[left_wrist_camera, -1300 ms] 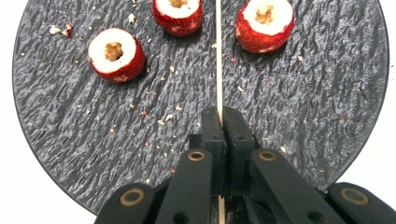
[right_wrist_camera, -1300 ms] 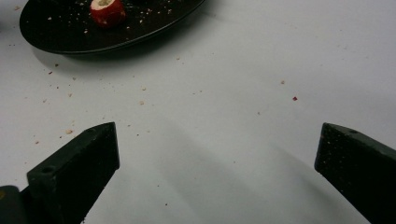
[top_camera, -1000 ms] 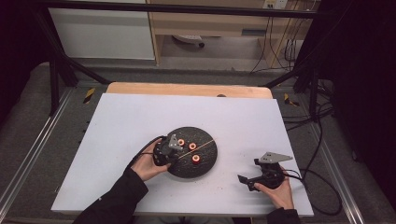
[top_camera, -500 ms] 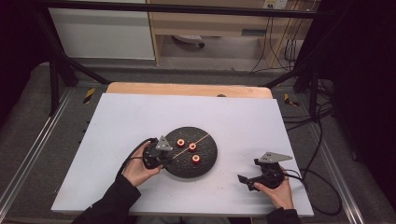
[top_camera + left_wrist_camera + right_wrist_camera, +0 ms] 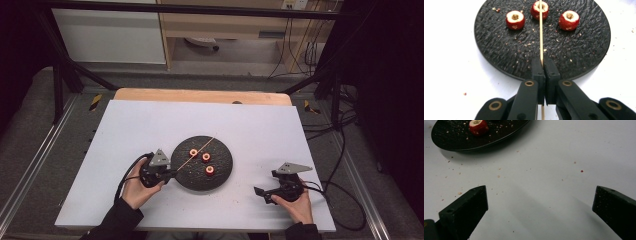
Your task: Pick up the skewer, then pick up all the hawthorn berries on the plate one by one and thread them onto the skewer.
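Note:
A black round plate (image 5: 222, 150) lies mid-table with three red hollowed fruit pieces (image 5: 206, 157) on it. My left gripper (image 5: 171, 172) sits at the plate's left edge, shut on the near end of a thin wooden skewer (image 5: 197, 151) that runs diagonally over the plate. In the left gripper view the gripper (image 5: 544, 66) clamps the skewer (image 5: 541, 37), which crosses the middle fruit piece (image 5: 536, 10); two more pieces (image 5: 515, 19) (image 5: 569, 20) flank it. My right gripper (image 5: 265, 183) rests on the table right of the plate, open (image 5: 540, 195) with nothing between its fingers (image 5: 466, 210).
The white tabletop (image 5: 260, 130) carries small crumbs around the plate (image 5: 454, 140). One fruit piece (image 5: 478, 126) shows near the plate's edge in the right gripper view. Cables (image 5: 345, 195) trail off the table's right side; a wooden strip (image 5: 200, 95) borders the far edge.
My left gripper has drawn back to the left, from over the plate to its left edge, taking the skewer along. The right gripper has stayed put.

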Demonstrator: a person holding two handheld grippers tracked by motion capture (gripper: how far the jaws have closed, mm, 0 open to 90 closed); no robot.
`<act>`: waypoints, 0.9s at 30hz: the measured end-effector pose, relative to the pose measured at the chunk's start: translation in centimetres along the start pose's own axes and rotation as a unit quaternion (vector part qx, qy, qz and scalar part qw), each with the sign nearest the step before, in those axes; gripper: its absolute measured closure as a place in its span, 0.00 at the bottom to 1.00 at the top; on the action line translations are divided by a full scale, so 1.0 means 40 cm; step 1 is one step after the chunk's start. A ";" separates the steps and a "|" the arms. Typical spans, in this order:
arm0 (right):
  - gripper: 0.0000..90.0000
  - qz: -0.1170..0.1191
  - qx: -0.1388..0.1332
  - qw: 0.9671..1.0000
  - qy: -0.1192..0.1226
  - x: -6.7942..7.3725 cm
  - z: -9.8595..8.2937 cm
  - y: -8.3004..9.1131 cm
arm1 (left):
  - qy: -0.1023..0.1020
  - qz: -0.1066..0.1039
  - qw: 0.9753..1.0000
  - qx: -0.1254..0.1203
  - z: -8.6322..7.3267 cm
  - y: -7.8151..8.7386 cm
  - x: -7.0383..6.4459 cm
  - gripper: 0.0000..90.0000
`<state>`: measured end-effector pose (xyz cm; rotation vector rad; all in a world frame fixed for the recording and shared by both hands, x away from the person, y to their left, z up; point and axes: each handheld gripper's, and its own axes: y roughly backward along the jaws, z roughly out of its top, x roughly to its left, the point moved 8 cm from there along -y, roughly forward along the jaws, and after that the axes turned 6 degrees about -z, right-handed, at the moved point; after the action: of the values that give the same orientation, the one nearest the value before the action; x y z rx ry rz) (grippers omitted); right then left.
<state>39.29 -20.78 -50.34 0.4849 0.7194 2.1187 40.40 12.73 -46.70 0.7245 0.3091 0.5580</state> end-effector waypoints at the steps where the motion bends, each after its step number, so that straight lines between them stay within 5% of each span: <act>1: 0.01 0.001 0.001 1.000 -0.001 0.001 0.000 0.000 | 0.004 0.001 1.000 -0.006 -0.004 0.006 0.001 0.98; 10: 0.01 0.000 0.005 1.000 -0.010 0.002 0.007 0.000 | 0.021 0.008 0.999 -0.042 -0.022 0.046 0.005 0.98; 27: 0.01 0.004 0.007 1.000 0.016 0.054 0.072 -0.022 | 0.036 0.016 0.995 -0.092 -0.058 0.095 0.021 0.98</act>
<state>40.17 -17.67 -48.53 0.4638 0.7522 2.1344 38.61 16.79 -45.76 0.5323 0.3088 0.6343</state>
